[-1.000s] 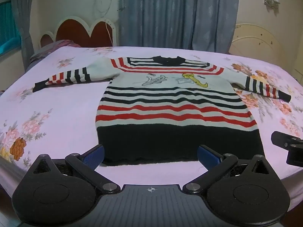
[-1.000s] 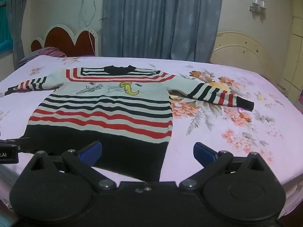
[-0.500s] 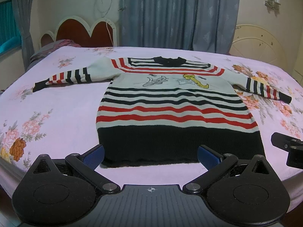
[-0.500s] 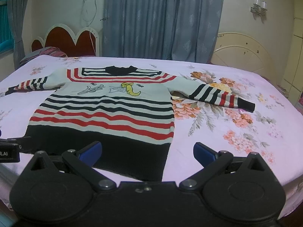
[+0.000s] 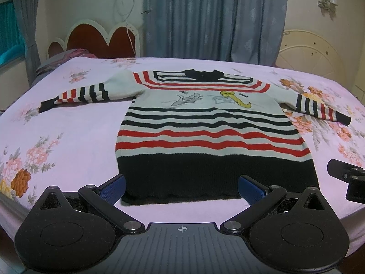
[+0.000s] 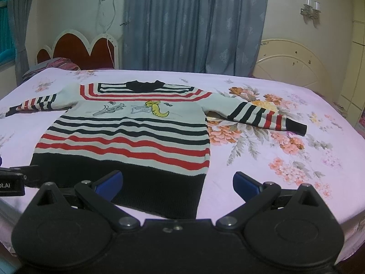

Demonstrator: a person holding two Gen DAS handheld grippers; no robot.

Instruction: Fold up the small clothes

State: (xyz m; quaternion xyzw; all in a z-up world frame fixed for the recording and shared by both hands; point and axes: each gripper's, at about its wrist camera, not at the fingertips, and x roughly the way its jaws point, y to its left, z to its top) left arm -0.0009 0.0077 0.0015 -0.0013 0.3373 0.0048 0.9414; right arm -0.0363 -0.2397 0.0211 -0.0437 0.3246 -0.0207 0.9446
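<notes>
Sweater [image 5: 212, 137] first: a knitted, striped one in red, black and pale grey with a broad black ribbed hem, spread flat with sleeves out on my bed's pink floral sheet [image 5: 75, 137]. Its small chest cartoon is hard to make out. My left gripper [image 5: 181, 186] and right gripper [image 6: 176, 181] hang at the hem, blue pads wide apart, holding nothing.
</notes>
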